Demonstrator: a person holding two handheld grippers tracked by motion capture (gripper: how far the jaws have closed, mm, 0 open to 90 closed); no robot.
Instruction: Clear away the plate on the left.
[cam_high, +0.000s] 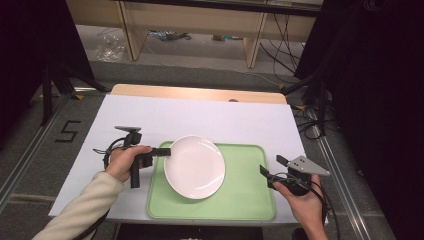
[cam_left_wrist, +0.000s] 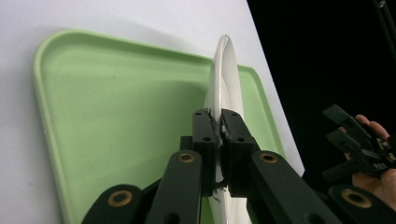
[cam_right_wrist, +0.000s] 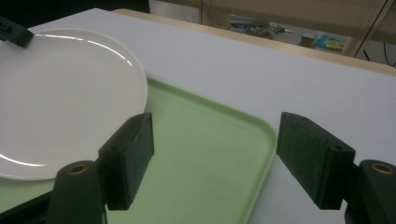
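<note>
A round white plate (cam_high: 194, 166) lies over the left half of a light green tray (cam_high: 245, 197) on the white table. My left gripper (cam_high: 166, 151) is shut on the plate's left rim; in the left gripper view its jaws pinch the plate (cam_left_wrist: 224, 74) edge-on above the tray (cam_left_wrist: 116, 126). My right gripper (cam_high: 266, 172) hovers by the tray's right edge, open with nothing between its jaws. The right gripper view has the plate (cam_right_wrist: 60, 98) at left and the tray's corner (cam_right_wrist: 224, 144) between the open jaws of the right gripper (cam_right_wrist: 215, 154).
The white sheet (cam_high: 200, 117) covers the table, with a wooden strip (cam_high: 200, 93) at its far edge. Beyond it are shelf legs (cam_high: 252, 50) and cables (cam_high: 280, 45) on the floor. Black curtains (cam_high: 380, 75) flank both sides. The other hand's gripper (cam_left_wrist: 355, 144) appears at right in the left gripper view.
</note>
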